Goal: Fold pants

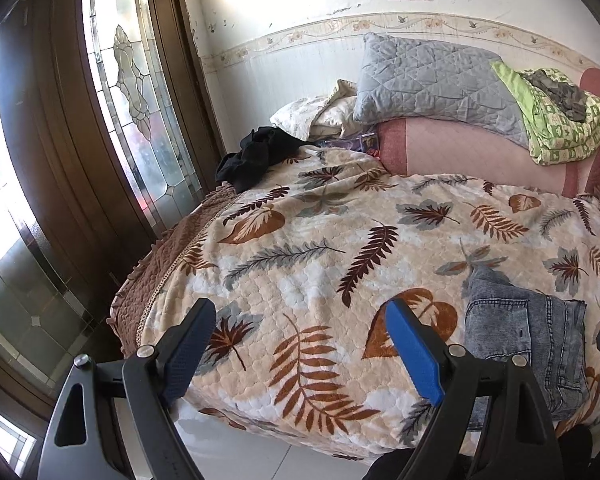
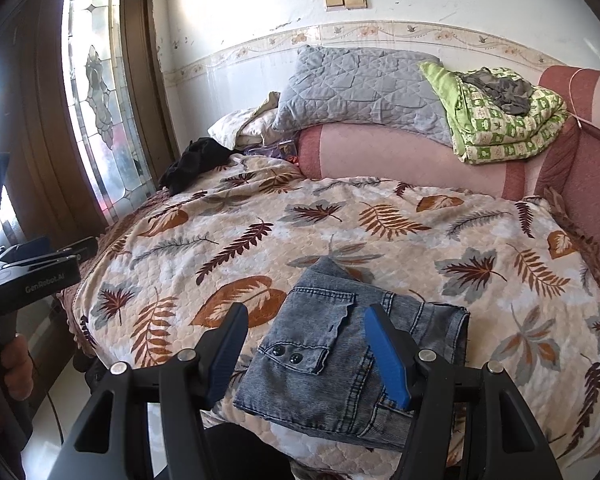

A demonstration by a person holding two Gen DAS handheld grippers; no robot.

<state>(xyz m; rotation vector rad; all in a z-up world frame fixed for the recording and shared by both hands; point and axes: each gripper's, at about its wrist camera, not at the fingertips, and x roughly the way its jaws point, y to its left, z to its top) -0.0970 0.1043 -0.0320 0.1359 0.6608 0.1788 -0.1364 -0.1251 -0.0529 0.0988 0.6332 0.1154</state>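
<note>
Leaf-print blanket (image 2: 380, 216) covers bed; grey pillow (image 2: 356, 84), green quilt (image 2: 500, 120) behind; black garment (image 2: 196, 160) near door (image 1: 60, 120)

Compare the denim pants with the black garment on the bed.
The denim pants are washed blue and folded into a flat, compact stack; the black garment is dark and lies crumpled in a heap. The pants sit at the bed's near edge, the black garment at the far corner by the door. Both rest on the leaf-patterned blanket.
</note>
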